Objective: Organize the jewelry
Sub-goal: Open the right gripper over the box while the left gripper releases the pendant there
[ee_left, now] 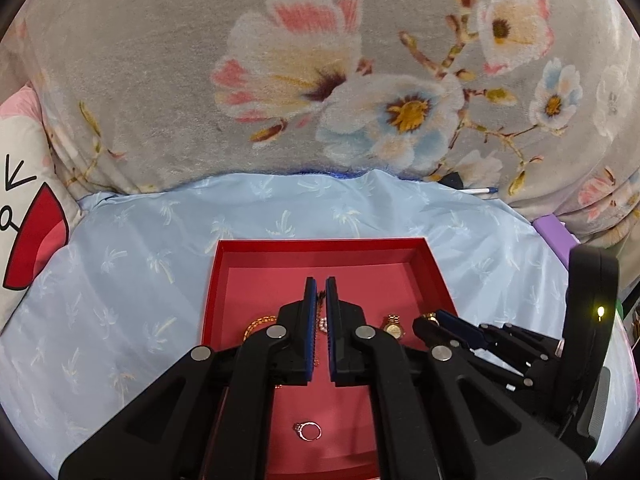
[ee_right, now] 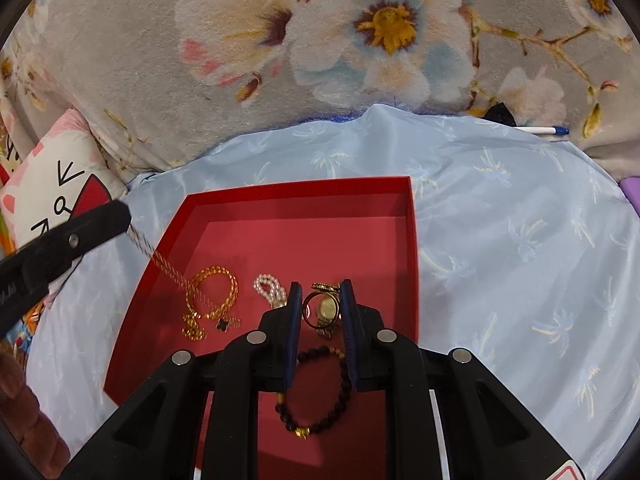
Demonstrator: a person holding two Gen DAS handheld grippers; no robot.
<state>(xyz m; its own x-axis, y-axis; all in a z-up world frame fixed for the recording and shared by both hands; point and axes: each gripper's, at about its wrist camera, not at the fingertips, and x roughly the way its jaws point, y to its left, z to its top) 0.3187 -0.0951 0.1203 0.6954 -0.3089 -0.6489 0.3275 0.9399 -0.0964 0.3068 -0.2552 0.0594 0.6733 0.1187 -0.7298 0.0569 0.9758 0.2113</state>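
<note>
Tray (ee_right: pixel 414 240) on cloth (ee_right: pixel 500 208); inside, chain (ee_right: pixel 208 300) left of pearls (ee_right: pixel 270 286), watch (ee_right: pixel 326 308) right.

bed surface = pale blue sheet (ee_right: pixel 500 216) w/ palm-tree print, a bit wrinkled. red tray (ee_right: pixel 414 240) sits flat on it, open top. grey floral blanket (ee_right: pixel 360 40) bunched along the far edge. cartoon-print pillow (ee_right: pixel 52 184) at far left. white pen (ee_right: pixel 540 130) w/ blue cap at the blanket's edge, far right.

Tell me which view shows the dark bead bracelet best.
The right wrist view: the dark bead bracelet lies in the red tray, most of its loop visible below the gripper fingers. In the left wrist view I cannot find it.
</note>
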